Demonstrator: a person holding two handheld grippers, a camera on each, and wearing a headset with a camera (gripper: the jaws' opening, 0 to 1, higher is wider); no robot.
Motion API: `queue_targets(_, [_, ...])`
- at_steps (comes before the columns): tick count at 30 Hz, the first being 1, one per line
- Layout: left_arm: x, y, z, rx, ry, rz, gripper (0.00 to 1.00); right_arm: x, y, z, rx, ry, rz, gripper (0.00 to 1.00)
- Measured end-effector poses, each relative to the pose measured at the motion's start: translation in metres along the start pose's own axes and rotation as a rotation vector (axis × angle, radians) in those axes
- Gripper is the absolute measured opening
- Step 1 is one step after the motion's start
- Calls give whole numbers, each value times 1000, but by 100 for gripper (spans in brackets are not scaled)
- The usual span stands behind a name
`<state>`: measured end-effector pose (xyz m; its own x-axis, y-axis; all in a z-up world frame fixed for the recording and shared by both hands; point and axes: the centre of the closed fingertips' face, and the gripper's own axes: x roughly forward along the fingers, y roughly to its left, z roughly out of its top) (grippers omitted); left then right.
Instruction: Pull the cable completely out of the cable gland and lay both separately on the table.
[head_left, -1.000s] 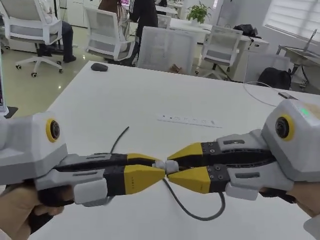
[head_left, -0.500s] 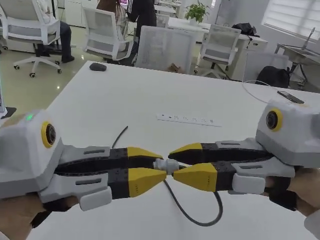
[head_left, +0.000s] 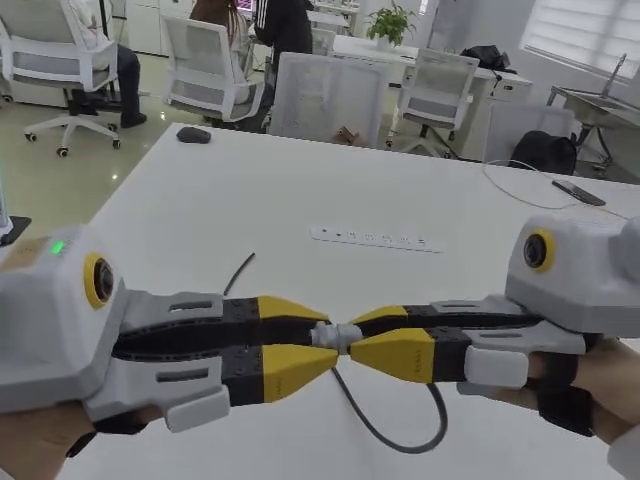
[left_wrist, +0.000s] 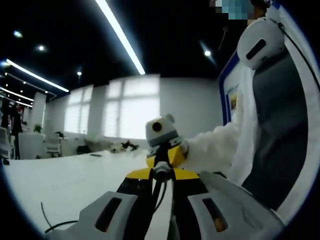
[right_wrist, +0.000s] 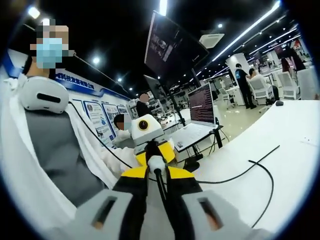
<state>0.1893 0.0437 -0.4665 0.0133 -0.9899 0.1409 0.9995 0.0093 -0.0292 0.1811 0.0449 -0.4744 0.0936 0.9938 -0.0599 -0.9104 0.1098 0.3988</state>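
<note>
Holding the left gripper (head_left: 322, 342) and the right gripper (head_left: 358, 338) nose to nose above the white table (head_left: 300, 180), pinched the pale cable gland (head_left: 338, 334) between them, clear of the surface. Had both sets of jaws clenched on it from opposite ends, yellow tips nearly meeting. Saw the black cable (head_left: 400, 436) not yet pulled out of the gland: hanging below the tips, looped on the table under the right gripper, its other end lying beyond the left gripper. Found, in each gripper view, the gland at that view's own jaw tips, cable running back between them. Noted a white power strip (head_left: 375, 240) farther back, well apart.
</note>
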Motion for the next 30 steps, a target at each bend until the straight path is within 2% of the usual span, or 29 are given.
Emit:
queue_targets(4, [0,0,0,-3,-3,-1,15,0,0,1,-9,-1,-5,13])
queue_targets(9, [-1,0,-2,-31,4,-2,15,1,1,-1,-65,22,-22,12])
queue_targets(12, [-2,-1,-3,-100,-1,-9,15,1,1,-1,-163,28,-32,12])
queue_targets(15, [-1,-1,-3,-116,-4,-10,15,1,3,-1,-206,32,-36,12])
queue_targets(17, [-2,-1,-4,-186,-5,-16,15,1,3,-1,-254,34,-39,12])
queue_targets(19, [-2,1,-5,-191,-3,-11,15,1,2,-1,-323,39,-51,12])
queue_targets(20, [-2,1,-5,-214,-1,-10,15,2,2,-1,-360,40,-55,12])
queue_targets(23, [-3,3,-9,-334,10,-8,15,3,2,-4,-511,67,-68,12])
queue_targets(30, [-1,3,-13,-351,25,-6,15,1,1,-8,-565,64,-64,12])
